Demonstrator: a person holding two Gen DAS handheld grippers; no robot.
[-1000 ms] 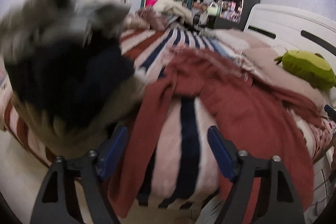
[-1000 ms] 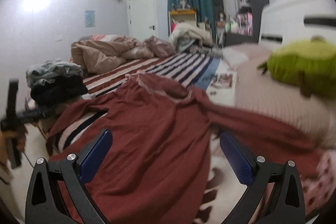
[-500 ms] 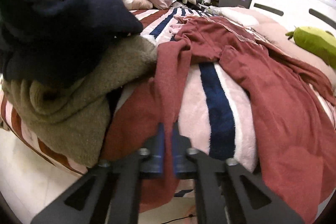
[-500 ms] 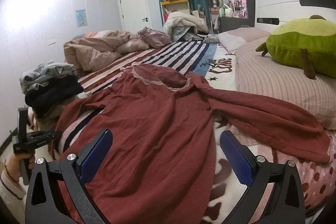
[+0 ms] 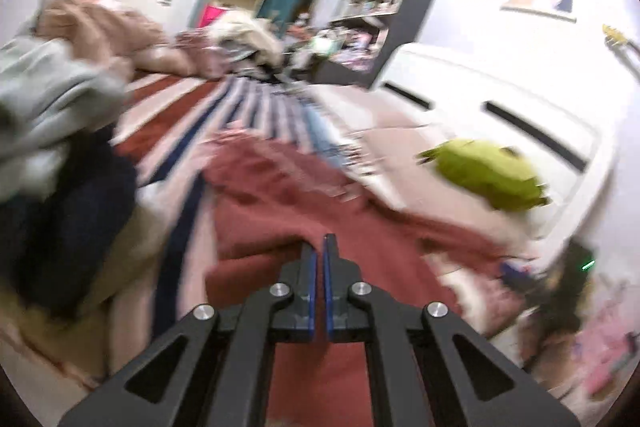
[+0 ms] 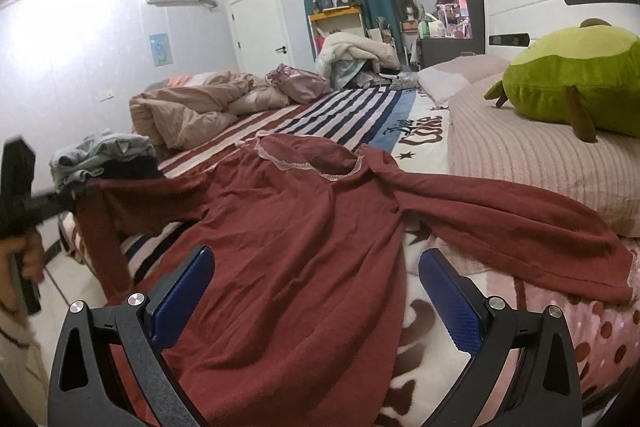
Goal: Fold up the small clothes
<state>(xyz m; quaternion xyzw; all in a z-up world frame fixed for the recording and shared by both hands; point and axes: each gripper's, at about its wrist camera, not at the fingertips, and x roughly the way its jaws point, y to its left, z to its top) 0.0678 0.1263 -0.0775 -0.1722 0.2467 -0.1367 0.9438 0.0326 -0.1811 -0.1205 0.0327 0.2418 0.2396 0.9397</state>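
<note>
From the left wrist the picture is blurred; the left gripper [image 5: 319, 247] has its blue pads [image 5: 312, 275] pressed together, having just closed, and the red garment [image 5: 320, 211] bunches right at their tips, though the blur hides the pinch itself. The garment spreads over the striped blanket [image 5: 180, 115] toward the bed's near edge, a pile of folded clothes [image 5: 60, 167] sits at the left edge of the bed, and a green plush toy [image 5: 488, 175] lies near the white headboard [image 5: 500, 99]. No writing can be read here. From the right wrist the view is sharp: the right gripper [image 6: 316, 291] hangs with its pads [image 6: 180, 291] spread wide, nothing between them, just above the garment's [image 6: 288, 235] lower part. The left gripper [image 6: 76, 193], held in a hand [image 6: 28, 251] at the left side of the bed, pinches the left sleeve [image 6: 132, 203] and holds it raised off the blanket [image 6: 340, 111], beside the pile of clothes [image 6: 100, 155]. The right sleeve [image 6: 500, 227] lies flat, stretched toward the bed's right edge below the ribbed pink pillow [image 6: 520, 163], on which the plush toy [image 6: 572, 83] rests. Dark lettering [image 6: 420, 127] on the blanket's white band beyond the collar cannot be read with certainty. Open blanket lies beyond the collar up to a crumpled beige quilt [image 6: 188, 107].
</note>
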